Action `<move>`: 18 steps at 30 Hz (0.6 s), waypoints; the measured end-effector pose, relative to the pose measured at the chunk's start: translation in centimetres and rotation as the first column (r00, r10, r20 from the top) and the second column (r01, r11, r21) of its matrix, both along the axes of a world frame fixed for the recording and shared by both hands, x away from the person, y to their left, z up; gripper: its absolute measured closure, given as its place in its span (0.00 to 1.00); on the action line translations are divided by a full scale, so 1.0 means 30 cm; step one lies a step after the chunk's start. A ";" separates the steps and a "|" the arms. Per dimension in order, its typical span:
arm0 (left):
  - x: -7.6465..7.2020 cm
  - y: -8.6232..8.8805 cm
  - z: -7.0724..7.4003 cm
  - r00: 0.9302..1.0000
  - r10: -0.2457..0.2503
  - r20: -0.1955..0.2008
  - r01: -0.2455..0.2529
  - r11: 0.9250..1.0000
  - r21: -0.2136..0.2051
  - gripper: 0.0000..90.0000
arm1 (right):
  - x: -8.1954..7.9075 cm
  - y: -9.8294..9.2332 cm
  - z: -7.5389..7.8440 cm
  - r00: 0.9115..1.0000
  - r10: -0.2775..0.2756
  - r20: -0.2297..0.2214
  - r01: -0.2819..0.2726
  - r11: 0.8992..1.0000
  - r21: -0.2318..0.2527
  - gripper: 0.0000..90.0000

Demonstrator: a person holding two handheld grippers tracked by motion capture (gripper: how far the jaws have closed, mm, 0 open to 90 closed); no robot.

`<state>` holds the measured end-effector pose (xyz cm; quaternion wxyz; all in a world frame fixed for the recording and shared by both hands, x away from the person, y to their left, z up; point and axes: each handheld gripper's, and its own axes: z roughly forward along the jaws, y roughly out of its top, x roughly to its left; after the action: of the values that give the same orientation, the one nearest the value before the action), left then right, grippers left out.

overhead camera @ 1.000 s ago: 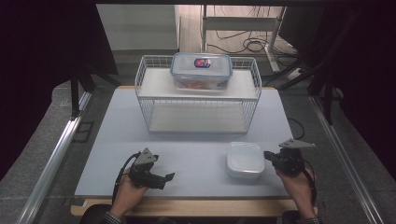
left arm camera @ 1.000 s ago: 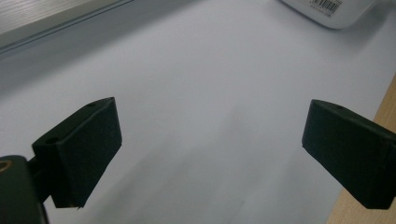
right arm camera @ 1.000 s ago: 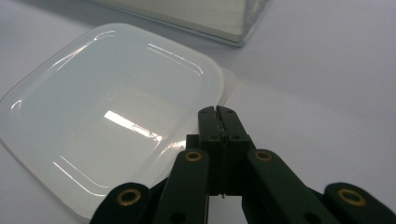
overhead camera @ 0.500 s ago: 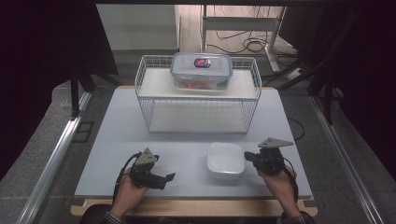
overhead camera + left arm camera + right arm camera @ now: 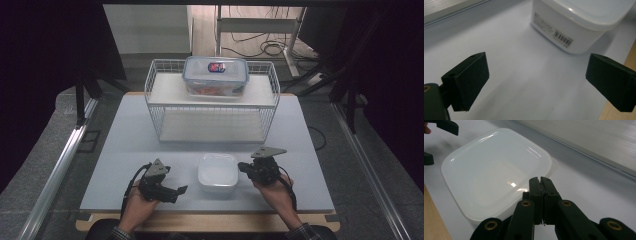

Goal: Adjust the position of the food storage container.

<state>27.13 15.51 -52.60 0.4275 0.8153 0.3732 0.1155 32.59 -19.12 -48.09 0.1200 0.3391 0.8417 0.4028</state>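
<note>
The right gripper, jaws pressed together, seemingly touching the white container, had slid it toward nine o'clock; the left gripper waited, jaws spread.

Left gripper: two black fingers set wide apart, nothing between them. White lidded container ahead on the pale worktop, barcode label on its near wall. Wooden worktop edge at lower right.
</note>
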 end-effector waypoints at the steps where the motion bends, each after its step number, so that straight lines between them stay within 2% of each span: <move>1: 0.000 0.000 0.000 1.000 -0.001 -0.001 0.001 1.000 0.000 0.05 | 0.002 0.012 -0.001 1.000 0.006 -0.001 -0.006 1.000 0.001 0.97; 4: -0.001 0.000 0.000 1.000 -0.002 -0.002 0.002 1.000 0.003 0.05 | 0.008 0.037 -0.002 1.000 0.018 0.011 -0.018 1.000 -0.013 0.97; 9: 0.002 0.004 -0.001 1.000 0.002 -0.007 -0.002 1.000 0.006 0.05 | 0.010 0.017 0.000 1.000 -0.004 0.018 0.004 1.000 -0.023 0.91; 12: 0.002 0.007 0.000 1.000 0.006 -0.009 -0.006 1.000 0.010 0.06 | 0.004 -0.012 0.011 0.999 -0.014 0.040 0.014 1.000 -0.005 0.81; 18: 0.003 0.011 0.000 1.000 0.011 -0.011 -0.010 1.000 0.009 0.06 | -0.021 -0.060 0.020 0.997 -0.015 0.073 0.012 0.999 0.037 0.54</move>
<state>27.23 15.84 -52.59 0.4212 0.8158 0.3792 0.1150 31.96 -20.92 -47.49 0.1472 0.3318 0.8270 0.4293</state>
